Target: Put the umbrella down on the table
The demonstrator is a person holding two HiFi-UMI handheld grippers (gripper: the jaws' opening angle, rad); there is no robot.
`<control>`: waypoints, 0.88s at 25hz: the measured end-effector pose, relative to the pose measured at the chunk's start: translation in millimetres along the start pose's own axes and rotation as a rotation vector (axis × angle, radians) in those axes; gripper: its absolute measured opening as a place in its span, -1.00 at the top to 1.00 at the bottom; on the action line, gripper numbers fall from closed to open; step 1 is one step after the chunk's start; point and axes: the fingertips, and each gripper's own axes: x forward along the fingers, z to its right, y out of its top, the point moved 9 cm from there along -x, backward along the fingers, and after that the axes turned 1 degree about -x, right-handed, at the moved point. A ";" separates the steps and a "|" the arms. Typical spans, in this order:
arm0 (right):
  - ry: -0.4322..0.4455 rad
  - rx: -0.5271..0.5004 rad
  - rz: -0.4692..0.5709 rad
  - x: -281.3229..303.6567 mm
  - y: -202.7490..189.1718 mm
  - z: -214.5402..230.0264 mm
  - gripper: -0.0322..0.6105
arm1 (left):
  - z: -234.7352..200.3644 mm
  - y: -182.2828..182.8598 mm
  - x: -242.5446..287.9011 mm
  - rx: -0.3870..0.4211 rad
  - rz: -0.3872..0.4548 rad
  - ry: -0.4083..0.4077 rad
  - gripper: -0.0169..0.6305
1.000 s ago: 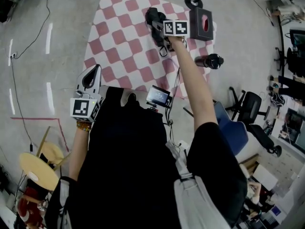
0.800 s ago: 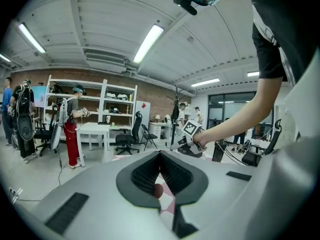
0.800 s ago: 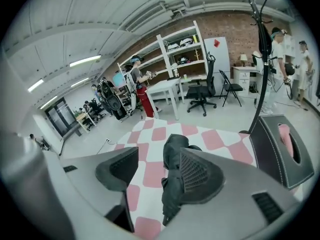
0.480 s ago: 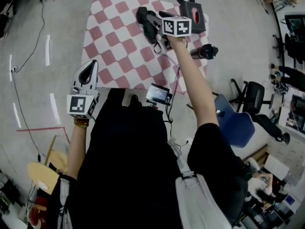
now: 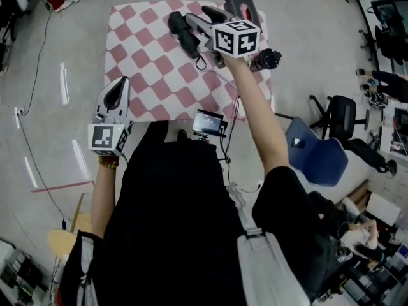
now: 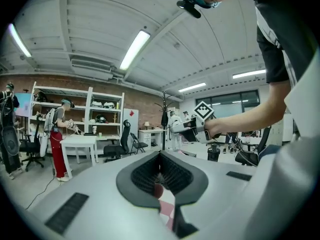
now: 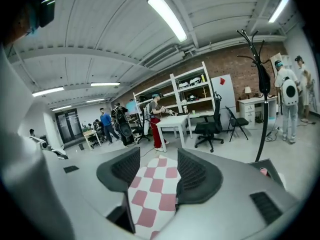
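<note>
1. Starting at the left, your left gripper (image 5: 117, 94) hangs beside the near left corner of the table draped in a red-and-white checked cloth (image 5: 143, 75). Its jaws are pressed together on nothing; only cloth shows beneath them.
2. The folded black fabric umbrella (image 5: 182, 34) lies flat on the cloth toward the table's far side, with no jaw on it. Its long axis runs from far-left to near-right, and a thin strap loop (image 5: 203, 61) trails from the nearer end.
3. Your right gripper (image 5: 210, 19) is held above the cloth just right of the umbrella, much nearer to it than the left gripper. Its jaws stand apart and are closing, with nothing between them but checked cloth seen beyond.
4. The umbrella looks already set down. If you need it again, it lies left of your right jaws, so you would swing that way and span its axis crosswise.
</note>
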 end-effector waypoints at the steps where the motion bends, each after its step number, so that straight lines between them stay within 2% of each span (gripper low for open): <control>1: 0.007 -0.013 0.016 -5.2 3.3 -4.6 0.16 | 1.9 0.5 2.1 0.001 0.003 -0.005 0.91; 8: 0.006 -0.110 0.165 -49.1 26.7 -37.3 0.26 | 11.4 8.7 9.8 0.023 0.025 -0.040 0.91; 13: 0.038 -0.080 0.244 -73.3 35.7 -52.6 0.32 | 14.3 16.2 10.2 0.035 0.037 -0.048 0.91; 15: 0.021 -0.091 0.294 -85.1 37.4 -58.6 0.35 | 15.5 15.8 10.6 0.039 0.039 -0.051 0.91; 18: -0.018 -0.154 0.357 -102.3 37.6 -68.9 0.45 | 18.1 12.7 10.1 0.036 0.030 -0.054 0.91; 22: -0.028 -0.249 0.396 -119.0 36.5 -82.9 0.50 | 22.4 12.0 10.6 0.034 0.027 -0.061 0.91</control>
